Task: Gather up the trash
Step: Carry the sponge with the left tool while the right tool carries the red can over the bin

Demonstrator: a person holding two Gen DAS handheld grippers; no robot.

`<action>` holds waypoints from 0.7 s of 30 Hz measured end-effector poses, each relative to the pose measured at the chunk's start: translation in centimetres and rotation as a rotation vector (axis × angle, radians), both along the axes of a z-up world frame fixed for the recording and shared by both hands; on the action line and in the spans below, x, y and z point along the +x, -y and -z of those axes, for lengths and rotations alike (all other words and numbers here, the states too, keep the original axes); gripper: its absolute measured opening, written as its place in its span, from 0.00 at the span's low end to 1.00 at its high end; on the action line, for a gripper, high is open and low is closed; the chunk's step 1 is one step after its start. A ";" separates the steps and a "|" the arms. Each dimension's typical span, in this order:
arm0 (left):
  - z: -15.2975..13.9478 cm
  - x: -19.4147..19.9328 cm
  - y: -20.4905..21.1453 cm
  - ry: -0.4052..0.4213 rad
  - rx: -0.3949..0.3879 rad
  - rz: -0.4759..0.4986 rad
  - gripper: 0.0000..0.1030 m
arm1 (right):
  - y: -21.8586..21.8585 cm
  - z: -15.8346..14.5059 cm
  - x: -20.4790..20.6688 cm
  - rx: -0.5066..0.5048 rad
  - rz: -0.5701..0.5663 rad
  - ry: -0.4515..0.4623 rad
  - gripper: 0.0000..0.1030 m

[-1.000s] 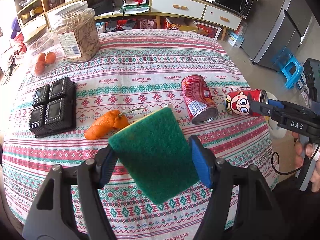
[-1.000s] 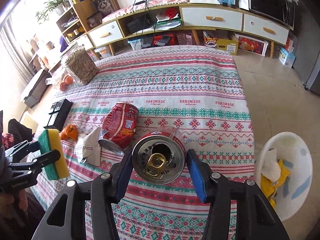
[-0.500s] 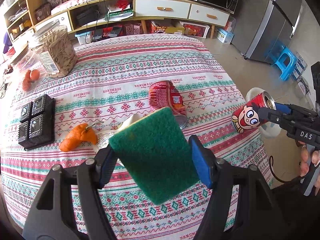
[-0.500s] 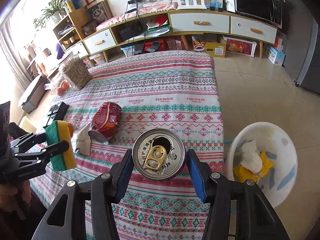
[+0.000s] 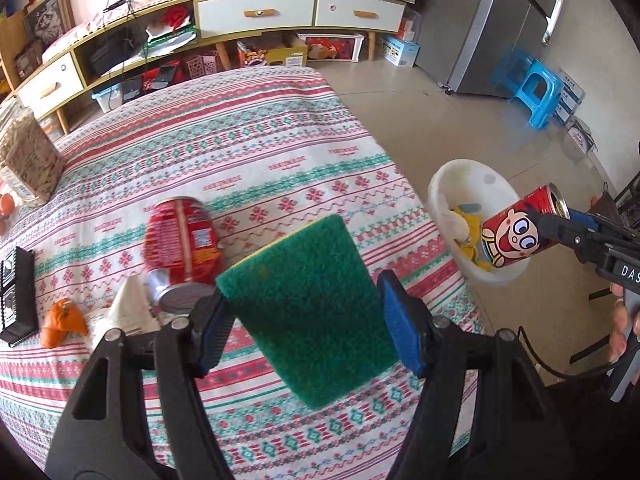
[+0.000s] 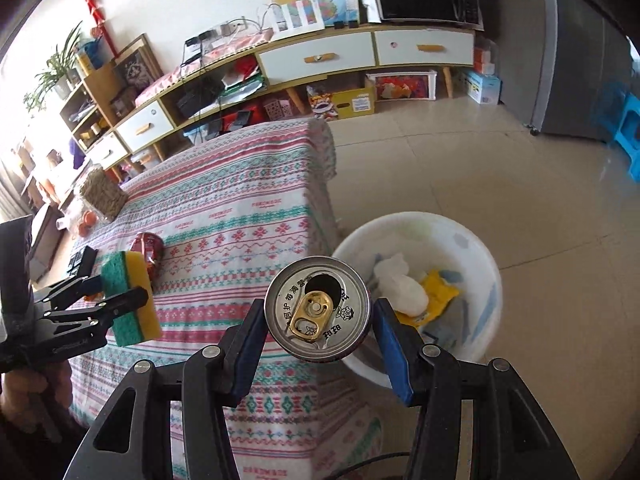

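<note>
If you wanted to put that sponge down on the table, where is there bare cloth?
Bare cloth runs from the lying red can back to the table's far edge. The near left corner is crowded: orange peel, paper scrap, black tray.

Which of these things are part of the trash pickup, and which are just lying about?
Part of the job:
cartoon can in the right gripper
white bin
red can
orange peel
crumpled paper

Probably just lying about:
snack jar
black tray
sponge in the left gripper

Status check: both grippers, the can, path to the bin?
Right gripper shut on cartoon can, near white bin. Left gripper shut on sponge. Nothing blocking the bin.
</note>
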State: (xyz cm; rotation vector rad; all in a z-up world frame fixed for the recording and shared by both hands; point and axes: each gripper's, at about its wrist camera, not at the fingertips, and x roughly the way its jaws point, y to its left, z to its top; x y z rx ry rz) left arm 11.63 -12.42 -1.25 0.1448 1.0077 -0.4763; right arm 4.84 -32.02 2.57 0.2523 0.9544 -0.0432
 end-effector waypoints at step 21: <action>1.0 1.1 16.4 0.037 -0.044 0.222 0.70 | 10.0 0.1 -5.1 0.022 0.200 0.005 0.53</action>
